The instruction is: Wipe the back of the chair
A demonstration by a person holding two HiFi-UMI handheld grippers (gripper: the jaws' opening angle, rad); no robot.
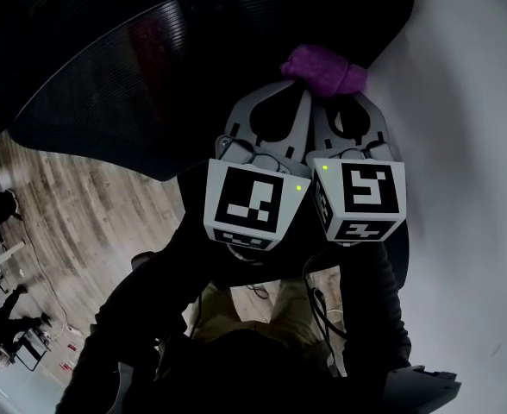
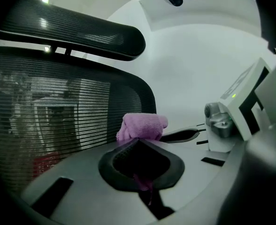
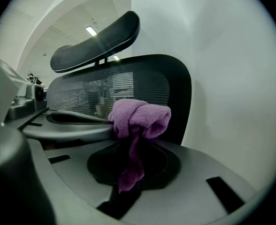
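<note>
Wood floor [image 1: 90, 222], white wall [image 1: 469, 145], mesh chair back [image 1: 150, 67], purple cloth [image 1: 322, 69] at its edge, clamped by closed left gripper [image 2: 140, 142] and right gripper [image 3: 135, 135]

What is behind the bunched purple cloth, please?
Behind the bunched purple cloth stands the black mesh chair back, its curved headrest above. The cloth hides the mesh directly behind it, so contact cannot be judged.

Right gripper [image 3: 134, 142] clamps purple cloth [image 3: 140, 116], seemingly touching chair back [image 3: 168, 83].
</note>
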